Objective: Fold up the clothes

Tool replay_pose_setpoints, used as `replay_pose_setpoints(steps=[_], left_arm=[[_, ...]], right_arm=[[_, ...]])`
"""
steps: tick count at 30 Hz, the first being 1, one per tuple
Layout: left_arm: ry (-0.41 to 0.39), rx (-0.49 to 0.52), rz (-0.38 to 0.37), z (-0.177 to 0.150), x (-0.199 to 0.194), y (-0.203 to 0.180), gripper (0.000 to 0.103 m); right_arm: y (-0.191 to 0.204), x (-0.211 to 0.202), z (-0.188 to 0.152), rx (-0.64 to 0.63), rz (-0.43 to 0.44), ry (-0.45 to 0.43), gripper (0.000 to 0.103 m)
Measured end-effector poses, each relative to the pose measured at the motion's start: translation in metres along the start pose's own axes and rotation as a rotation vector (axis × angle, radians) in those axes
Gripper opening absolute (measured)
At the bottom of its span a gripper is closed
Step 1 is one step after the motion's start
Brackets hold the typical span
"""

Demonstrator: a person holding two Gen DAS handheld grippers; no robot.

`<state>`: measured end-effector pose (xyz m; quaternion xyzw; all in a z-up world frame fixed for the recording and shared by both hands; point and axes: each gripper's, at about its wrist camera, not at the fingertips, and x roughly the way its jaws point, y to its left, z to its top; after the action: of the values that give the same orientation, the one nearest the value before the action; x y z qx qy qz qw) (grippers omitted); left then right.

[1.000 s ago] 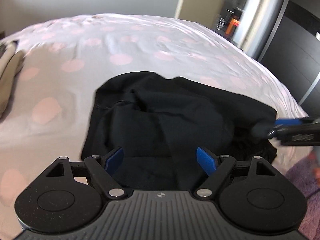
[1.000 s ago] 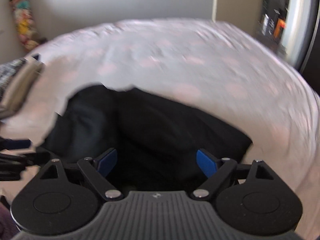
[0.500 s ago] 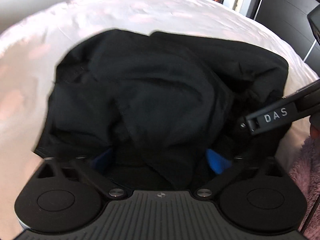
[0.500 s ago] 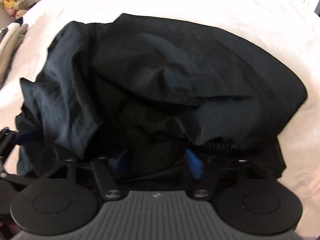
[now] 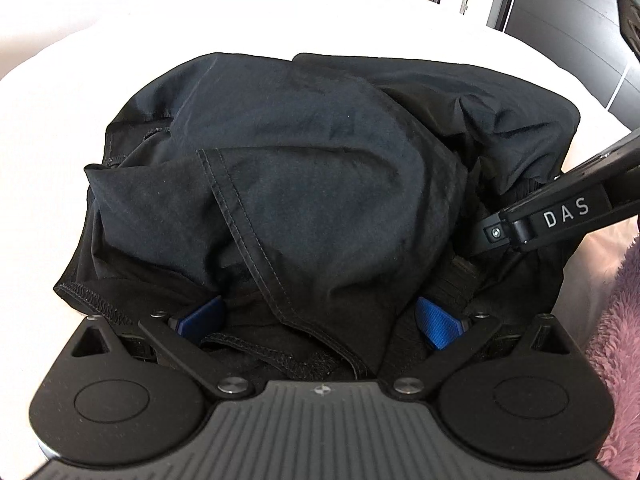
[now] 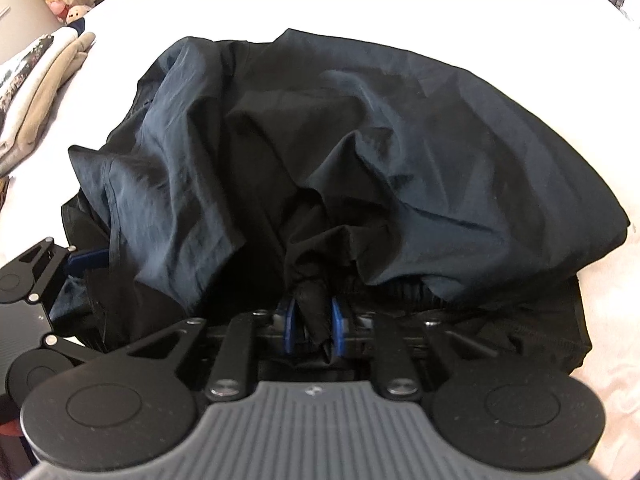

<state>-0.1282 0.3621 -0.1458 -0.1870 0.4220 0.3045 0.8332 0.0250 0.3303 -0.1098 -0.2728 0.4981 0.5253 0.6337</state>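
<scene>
The left gripper point(image 5: 318, 320) sits low at the near edge of the crumpled black garment point(image 5: 304, 184) on the bed point(image 5: 60, 128), its jaws spread wide with a hemmed flap lying loose between them, so it looks placed to take that edge rather than to carry any cloth. Just to its right, the right gripper point(image 6: 312, 322) has its jaws pinched on a bunched tuck of the same garment, which heaps ahead of both tools. Both point forward and slightly down; the folded pale clothes point(image 6: 36, 80) lie far left.
</scene>
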Motion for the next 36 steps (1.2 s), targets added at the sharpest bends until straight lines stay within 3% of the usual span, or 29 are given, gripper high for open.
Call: replay_pose_setpoints(steps=[3, 4, 6, 7, 11, 14, 21, 26, 29, 32, 36], left_arm=[[-0.003, 0.010, 0.010, 0.005, -0.002, -0.003, 0.102], [0.000, 0.017, 0.017, 0.009, -0.002, -0.006, 0.096], [-0.017, 0.029, 0.054, 0.010, -0.007, -0.007, 0.078], [-0.026, 0.037, 0.083, 0.010, -0.010, -0.008, 0.059], [-0.058, 0.010, 0.072, 0.015, -0.025, 0.001, 0.017], [-0.129, -0.016, 0.072, 0.021, -0.050, 0.008, 0.009], [-0.281, -0.103, 0.078, 0.040, -0.116, 0.037, 0.005], [-0.435, -0.183, 0.144, 0.068, -0.184, 0.076, 0.004], [-0.479, -0.229, 0.176, 0.080, -0.211, 0.098, 0.004], [-0.457, -0.255, 0.226, 0.081, -0.210, 0.117, 0.004], [-0.369, -0.317, 0.304, 0.071, -0.168, 0.150, 0.004]], right_arm=[[-0.010, 0.001, -0.003, 0.044, 0.020, -0.011, 0.021], [-0.011, -0.002, -0.004, 0.051, 0.018, -0.026, 0.021], [-0.010, -0.010, -0.006, 0.047, 0.016, -0.075, 0.021], [-0.009, -0.014, -0.007, 0.040, 0.023, -0.103, 0.020], [0.002, -0.034, -0.013, -0.020, 0.029, -0.209, 0.018], [0.010, -0.050, -0.017, -0.075, 0.021, -0.286, 0.018], [0.017, -0.106, -0.011, -0.118, 0.029, -0.434, 0.018], [0.026, -0.167, 0.012, -0.143, 0.098, -0.561, 0.017], [0.031, -0.190, 0.025, -0.149, 0.130, -0.618, 0.017], [0.030, -0.187, 0.041, -0.166, 0.090, -0.616, 0.018], [0.013, -0.149, 0.050, -0.157, -0.039, -0.538, 0.022]])
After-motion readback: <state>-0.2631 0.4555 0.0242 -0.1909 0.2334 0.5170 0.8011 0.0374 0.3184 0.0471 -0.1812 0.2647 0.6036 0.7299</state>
